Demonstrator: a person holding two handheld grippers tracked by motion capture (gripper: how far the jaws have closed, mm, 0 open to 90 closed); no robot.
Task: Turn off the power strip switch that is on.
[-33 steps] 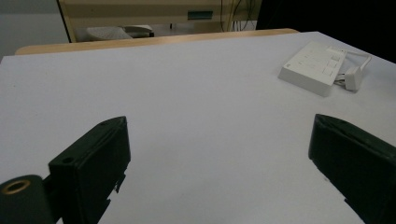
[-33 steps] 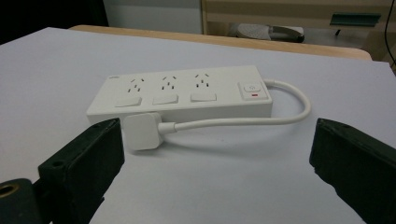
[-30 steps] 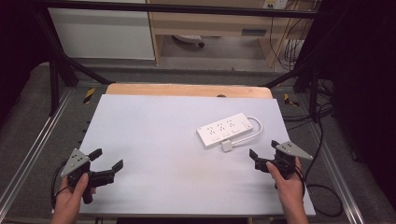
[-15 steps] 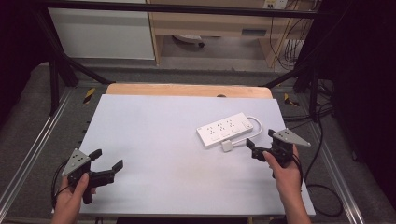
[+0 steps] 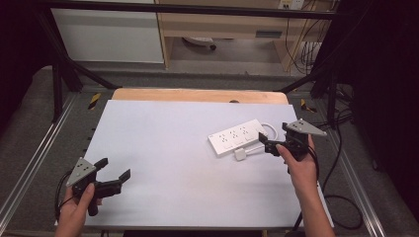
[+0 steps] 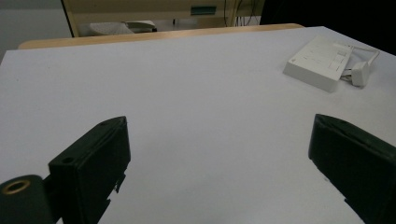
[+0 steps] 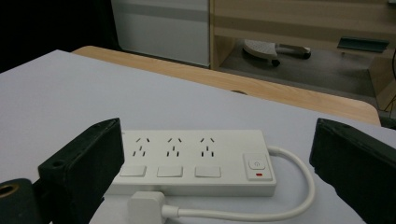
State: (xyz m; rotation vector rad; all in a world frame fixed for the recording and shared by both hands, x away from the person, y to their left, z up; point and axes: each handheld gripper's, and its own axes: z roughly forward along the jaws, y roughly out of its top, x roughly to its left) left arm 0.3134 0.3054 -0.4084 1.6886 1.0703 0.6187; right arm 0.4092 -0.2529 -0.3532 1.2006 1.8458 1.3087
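Your right gripper [image 5: 274, 143] hovers, jaws spread wide, just beside the white plastic three-socket power strip [image 5: 238, 137] on the right half of the pale grey table [image 5: 168, 148].

The strip's white plug [image 5: 240, 154] lies against its near edge, its white cord [image 7: 299, 196] looping round the switch end. Your left gripper [image 5: 112, 177] rests at the table's near left corner, jaws likewise apart, holding nothing, well away from the strip.

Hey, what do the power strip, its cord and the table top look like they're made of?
The power strip looks like hard white plastic: smooth moulded shell, crisp edges, a soft sheen. Its cord seems a rubbery or vinyl sheath, since it bends in a smooth loop to the white plug. The table has a matt pale grey top, perhaps laminate or a mat; a bare wood-look strip shows at its far edge.
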